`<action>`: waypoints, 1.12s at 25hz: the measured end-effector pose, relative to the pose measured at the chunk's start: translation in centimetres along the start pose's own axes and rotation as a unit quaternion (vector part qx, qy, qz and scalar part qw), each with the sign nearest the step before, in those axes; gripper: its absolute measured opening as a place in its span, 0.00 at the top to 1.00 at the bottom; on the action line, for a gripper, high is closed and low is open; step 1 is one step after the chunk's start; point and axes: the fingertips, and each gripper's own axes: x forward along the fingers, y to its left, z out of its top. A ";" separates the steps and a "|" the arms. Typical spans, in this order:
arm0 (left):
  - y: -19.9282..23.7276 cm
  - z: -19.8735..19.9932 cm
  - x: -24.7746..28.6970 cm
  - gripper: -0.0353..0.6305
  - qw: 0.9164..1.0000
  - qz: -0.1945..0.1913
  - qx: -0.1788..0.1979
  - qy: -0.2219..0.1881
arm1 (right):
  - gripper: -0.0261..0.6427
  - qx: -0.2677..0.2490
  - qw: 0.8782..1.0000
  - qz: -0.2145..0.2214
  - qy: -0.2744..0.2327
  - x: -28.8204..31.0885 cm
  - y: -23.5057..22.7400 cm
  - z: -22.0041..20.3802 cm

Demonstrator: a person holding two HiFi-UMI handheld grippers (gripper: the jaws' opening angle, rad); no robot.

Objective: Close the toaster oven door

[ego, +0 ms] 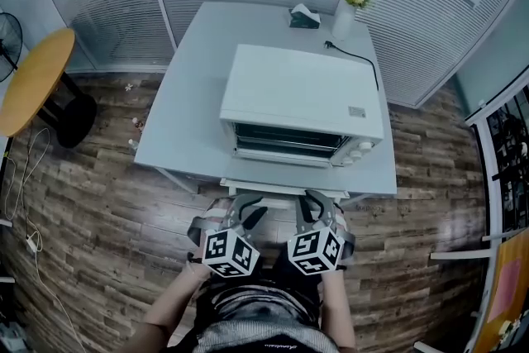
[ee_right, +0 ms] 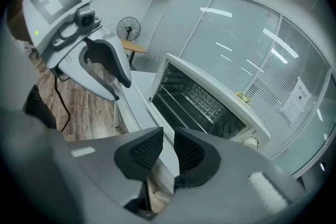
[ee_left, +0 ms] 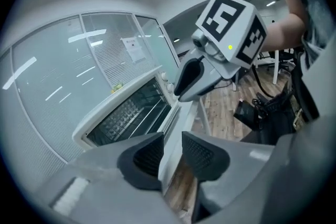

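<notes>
A white toaster oven stands on the pale table, its door folded down flat over the table's near edge. Both grippers sit at the door's front lip. In the left gripper view the door edge runs between the pads of my left gripper, which stand a little off it. My right gripper has its pads closed on the door edge. The oven's dark inside with its racks shows in both gripper views. From the head view, the left gripper and right gripper are side by side.
A tissue box and a vase of flowers stand at the table's far edge, and a black cord runs behind the oven. A round wooden table and a fan are at the left, on the wood floor.
</notes>
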 end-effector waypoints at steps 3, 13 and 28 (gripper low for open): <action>-0.4 -0.5 0.8 0.76 0.999 -0.006 0.032 0.023 | 0.86 0.003 1.000 0.000 -0.007 0.2 -0.6 0.5; 1.0 -0.8 2.2 0.78 0.996 0.016 0.074 0.047 | 0.86 0.010 1.000 -0.001 -0.026 0.5 -2.1 1.7; 4.3 0.8 2.6 0.79 0.998 0.016 0.061 0.031 | 0.76 -0.071 0.996 0.055 0.010 0.4 -2.0 0.0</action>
